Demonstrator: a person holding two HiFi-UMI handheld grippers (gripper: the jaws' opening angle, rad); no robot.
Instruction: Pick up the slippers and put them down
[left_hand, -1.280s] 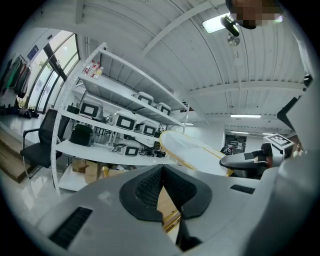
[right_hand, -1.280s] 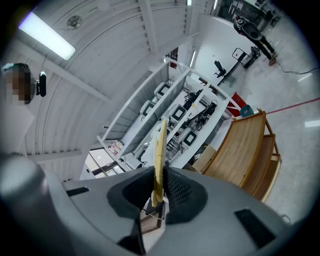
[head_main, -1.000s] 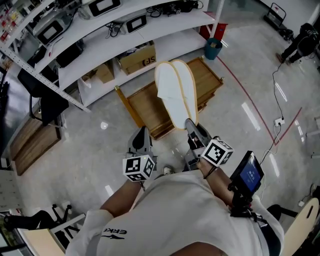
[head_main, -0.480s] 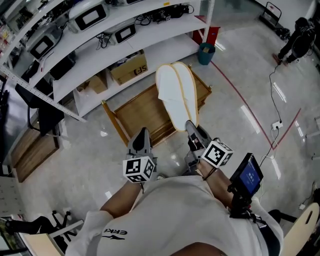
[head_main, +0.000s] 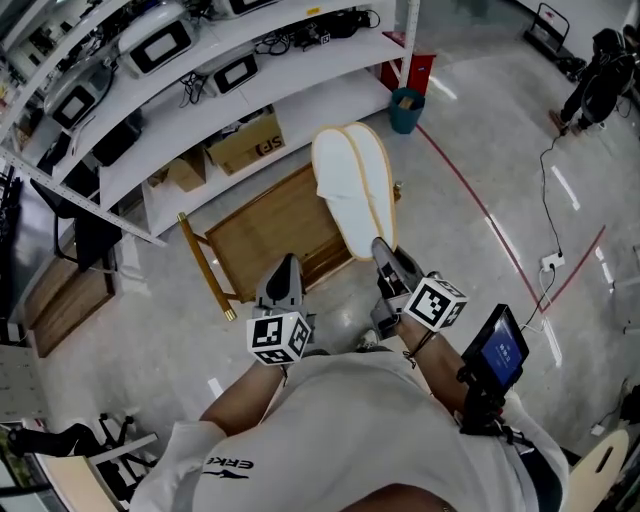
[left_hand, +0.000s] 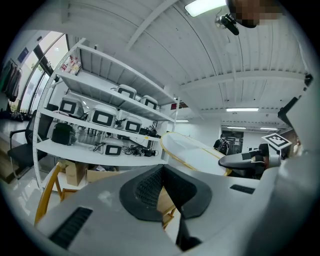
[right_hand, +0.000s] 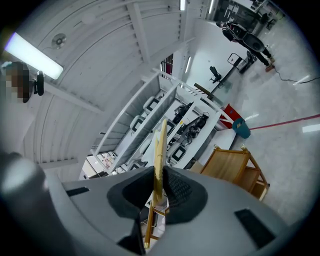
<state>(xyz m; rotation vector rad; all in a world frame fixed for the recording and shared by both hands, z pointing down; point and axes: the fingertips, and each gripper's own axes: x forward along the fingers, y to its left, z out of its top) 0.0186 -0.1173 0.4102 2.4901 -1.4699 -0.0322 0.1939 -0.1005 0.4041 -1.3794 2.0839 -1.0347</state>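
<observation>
right tongs (head_main: 384, 250): clamping the slippers (head_main: 348, 185) by one end
slippers: sticking forward in the air, hanging above the wooden rack (head_main: 262, 232)
left tongs (head_main: 284, 270): sitting closed, gripping nothing

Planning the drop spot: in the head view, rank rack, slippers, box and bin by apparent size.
1. Rack, largest.
2. Slippers, held up nearer the camera, which makes them look bigger.
3. Box.
4. Bin, smallest.

Bright ceiling strip lights (right_hand: 31, 53) glare off the glossy floor (head_main: 520, 200); fisheye bending and black corners frame two views.
</observation>
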